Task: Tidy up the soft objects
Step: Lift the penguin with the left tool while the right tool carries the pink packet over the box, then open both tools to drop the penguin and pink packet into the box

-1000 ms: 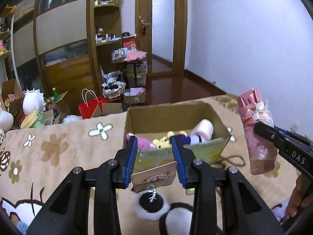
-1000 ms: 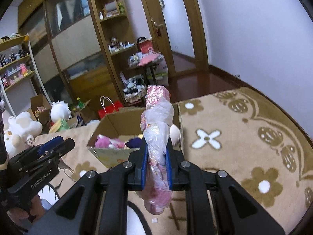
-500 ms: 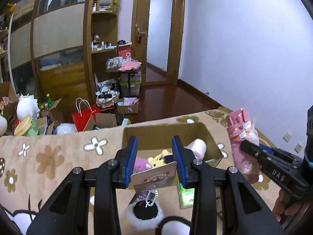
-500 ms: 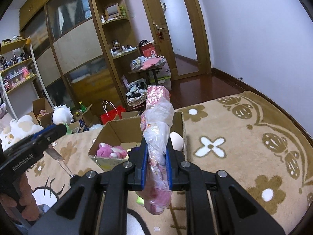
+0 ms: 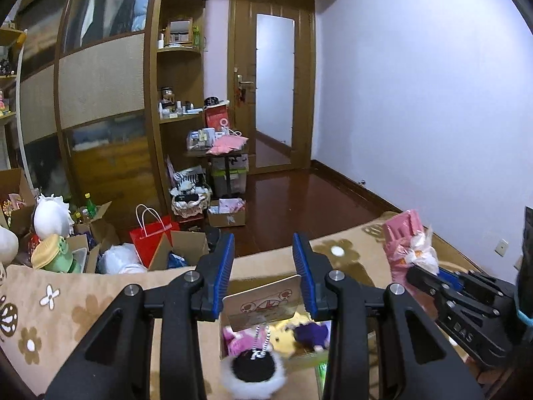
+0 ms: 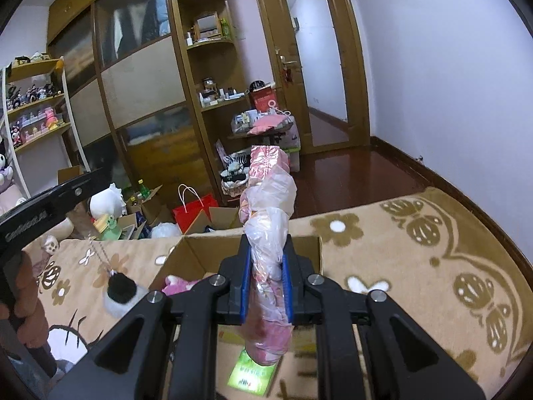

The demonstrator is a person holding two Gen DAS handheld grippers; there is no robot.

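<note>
My left gripper (image 5: 263, 273) holds a beige card tag (image 5: 263, 301) between its blue pads; a black-and-white fluffy pompom (image 5: 254, 371) dangles from it on a chain, above the open cardboard box (image 6: 196, 258). The box holds pink (image 5: 238, 341), yellow and purple (image 5: 309, 333) plush toys. My right gripper (image 6: 266, 286) is shut on a pink toy wrapped in clear plastic (image 6: 268, 233), held upright over the box. The pompom also shows in the right wrist view (image 6: 121, 288).
The box stands on a beige flowered carpet (image 6: 416, 266). A green packet (image 6: 251, 371) lies by the box's front. Beyond the carpet's far edge are a red bag (image 5: 151, 238), small boxes, plush toys (image 5: 51, 215), shelving and a door.
Both grippers have risen with their loads. The box now sits lower in both views, and the pompom hangs clear of the carpet over the box.
</note>
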